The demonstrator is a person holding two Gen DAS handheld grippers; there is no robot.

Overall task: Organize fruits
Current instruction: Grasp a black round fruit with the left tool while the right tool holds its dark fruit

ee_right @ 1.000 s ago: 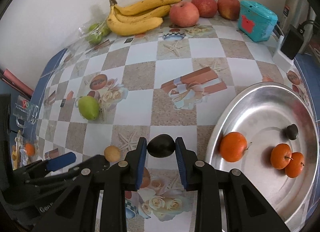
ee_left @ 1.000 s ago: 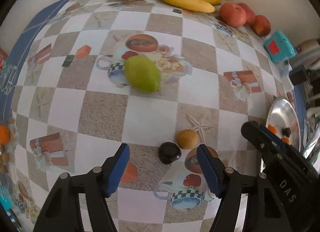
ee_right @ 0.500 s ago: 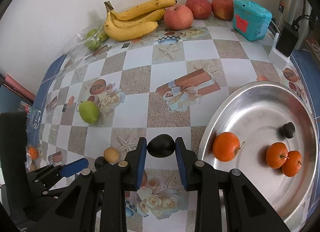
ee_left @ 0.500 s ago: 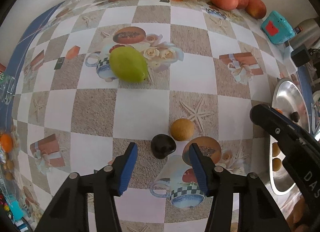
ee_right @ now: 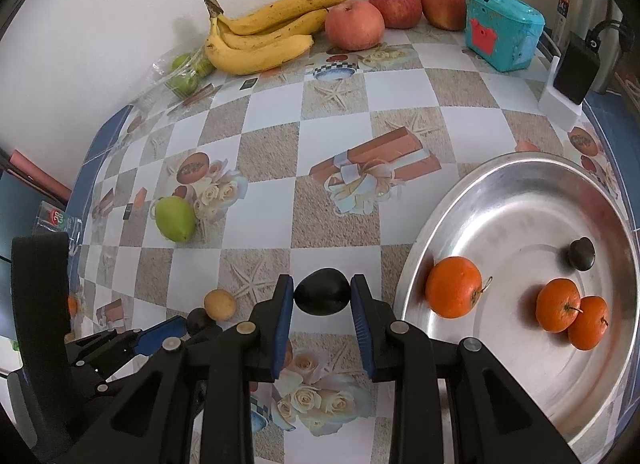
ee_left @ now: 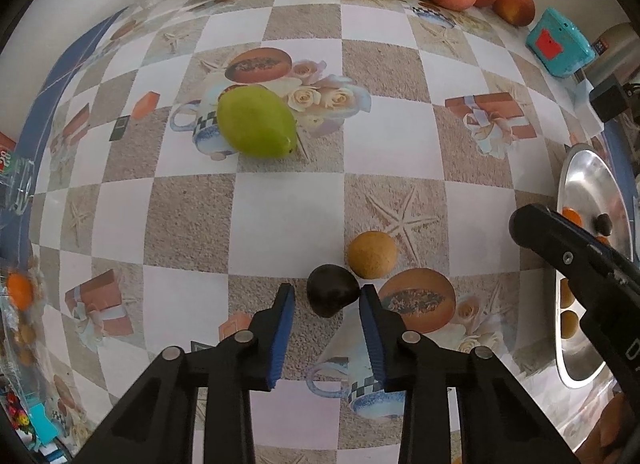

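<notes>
Dark plum [ee_left: 331,296] is lying on the checked tabletop [ee_left: 280,219] between the left gripper's [ee_left: 326,322] closing fingers, nearer the right one, with gap on the left. A tan fruit [ee_left: 372,254] is sitting just beyond it, crowding the grasp. The right gripper [ee_right: 322,314] is clamping a second plum [ee_right: 322,291] beside the steel tray [ee_right: 516,199].

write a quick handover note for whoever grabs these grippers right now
Right gripper: shut on a dark plum, held beside the metal tray.
Left gripper: jaws closing around a second dark plum on the table; one pad touches it, the other is not yet on it.
Done: three oranges and one dark fruit in the tray.
Left: both plums, the small tan fruit, the green pear.
</notes>
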